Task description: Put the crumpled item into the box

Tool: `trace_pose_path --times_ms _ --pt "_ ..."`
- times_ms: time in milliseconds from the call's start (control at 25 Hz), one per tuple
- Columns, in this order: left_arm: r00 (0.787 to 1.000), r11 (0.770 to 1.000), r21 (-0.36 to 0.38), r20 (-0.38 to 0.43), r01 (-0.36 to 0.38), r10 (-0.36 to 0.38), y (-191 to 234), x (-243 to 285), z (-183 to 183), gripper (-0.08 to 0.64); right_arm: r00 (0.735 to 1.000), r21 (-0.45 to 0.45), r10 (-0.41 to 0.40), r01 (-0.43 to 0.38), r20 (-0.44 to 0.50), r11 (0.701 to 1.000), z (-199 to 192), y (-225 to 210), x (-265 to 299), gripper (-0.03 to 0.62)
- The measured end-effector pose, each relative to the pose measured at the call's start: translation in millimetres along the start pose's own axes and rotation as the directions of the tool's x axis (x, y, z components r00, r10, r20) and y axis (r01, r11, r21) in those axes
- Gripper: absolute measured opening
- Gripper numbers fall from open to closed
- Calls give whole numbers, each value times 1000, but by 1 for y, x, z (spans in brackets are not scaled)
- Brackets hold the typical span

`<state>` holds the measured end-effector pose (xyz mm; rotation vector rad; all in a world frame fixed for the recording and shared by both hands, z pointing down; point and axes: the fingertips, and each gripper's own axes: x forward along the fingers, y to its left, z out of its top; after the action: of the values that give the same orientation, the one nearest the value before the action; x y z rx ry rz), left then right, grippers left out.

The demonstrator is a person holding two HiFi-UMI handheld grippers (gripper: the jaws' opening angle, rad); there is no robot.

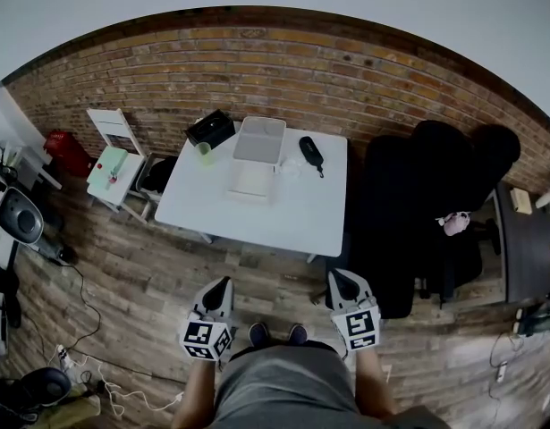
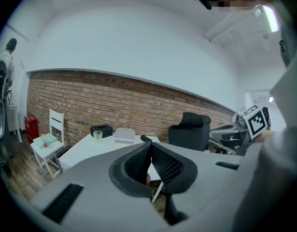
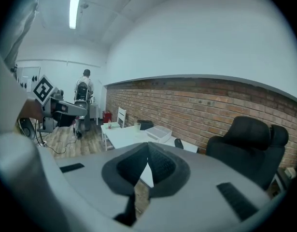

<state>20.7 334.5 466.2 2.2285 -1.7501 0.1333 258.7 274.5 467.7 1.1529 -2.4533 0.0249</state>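
The left gripper (image 1: 224, 282) and right gripper (image 1: 336, 276) are both clenched and empty. Well ahead of them, on the table (image 1: 283, 222), stands the box (image 1: 259, 138), with the crumpled item (image 1: 290, 165) just right of it.

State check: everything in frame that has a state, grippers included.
left gripper: shut, empty
right gripper: shut, empty
box: open, upright on the table
lid: off, lying flat beside the box
green cup: upright
office chair: unoccupied
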Motion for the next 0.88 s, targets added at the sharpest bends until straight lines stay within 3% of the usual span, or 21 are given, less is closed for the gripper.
trace_pose_path --times_ms 160,400,880 --pt "1000 1000 -1 20 0 0 15 -4 2 5 998 23 -50 49 25 999 6 6 2 5" --pt "998 998 4 12 66 -66 25 -6 -2 5 997 85 -83 81 12 993 3 16 6 5" --pt "994 995 7 45 96 -96 54 -10 6 5 988 164 -153 148 24 975 19 34 21 5"
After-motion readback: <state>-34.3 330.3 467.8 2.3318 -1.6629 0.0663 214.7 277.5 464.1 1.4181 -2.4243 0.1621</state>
